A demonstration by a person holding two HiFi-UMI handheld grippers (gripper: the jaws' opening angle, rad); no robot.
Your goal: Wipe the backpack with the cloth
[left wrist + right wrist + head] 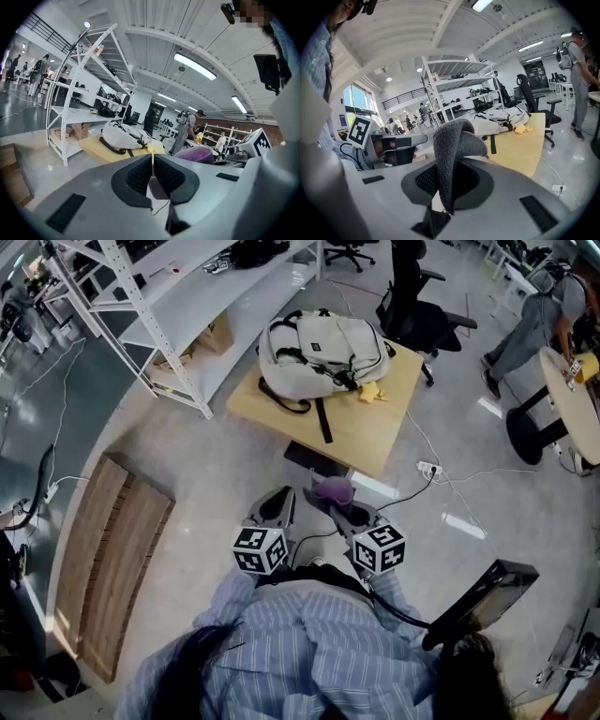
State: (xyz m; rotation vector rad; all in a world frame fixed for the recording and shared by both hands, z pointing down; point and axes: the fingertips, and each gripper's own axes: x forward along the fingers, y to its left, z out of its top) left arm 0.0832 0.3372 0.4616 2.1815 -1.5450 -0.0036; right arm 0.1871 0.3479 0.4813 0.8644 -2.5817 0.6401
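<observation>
A pale wooden table [380,432] stands on the glossy grey floor [234,474] at 12 o'clock from the person. A white shelving rack [169,324] is at 10 o'clock and a black office chair [422,320] at 1 o'clock. The light grey backpack [323,351] lies on the table's far half, with a small yellow item [372,392] just beside it. Both claws sit low and side by side near the person's chest, well apart from the table. The left claw [152,172] has its jaws together on nothing — the right claw [450,180] is clamped on the purple cloth [452,145], which folds over above its jaws.
</observation>
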